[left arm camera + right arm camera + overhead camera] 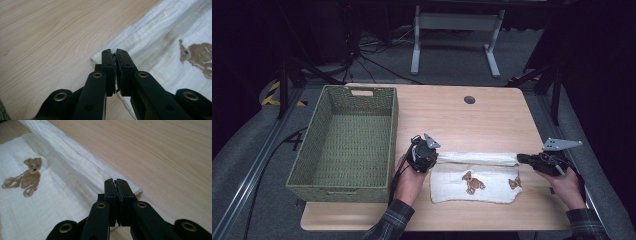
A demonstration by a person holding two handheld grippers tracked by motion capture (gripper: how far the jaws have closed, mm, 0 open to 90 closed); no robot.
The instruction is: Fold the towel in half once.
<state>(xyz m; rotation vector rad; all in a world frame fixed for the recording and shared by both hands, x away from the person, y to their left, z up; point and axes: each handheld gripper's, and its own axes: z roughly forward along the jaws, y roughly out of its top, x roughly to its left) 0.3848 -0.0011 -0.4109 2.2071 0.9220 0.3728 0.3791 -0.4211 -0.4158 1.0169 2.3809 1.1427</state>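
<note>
The white cloth lay flat on the desk between the two pairs of tongs, its far edge already rolled or folded over into a thick band. The left tongs were clenched on the left end of that band, and in the left gripper view the cloth's corner was pinched between the closed jaws. The right tongs were clenched on the band's right end, with a bit of fabric caught between the jaws in the right gripper view.

The cloth looked thin, soft and light, likely a gauze-like weave that would sag and slip if taken by a single layer. Holding it at the two ends of the doubled band, as here, seemed the surest grip, since the extra thickness gave the tongs something to bite, and keeping the ends taut should stop the middle from drooping.

The high view took in the woven basket standing just left of the left tongs, and the whole spread of the cloth with both printed bears. The gripper views gave the pinch points themselves, plus the bear print lying left of the right tongs in fine detail.
</note>
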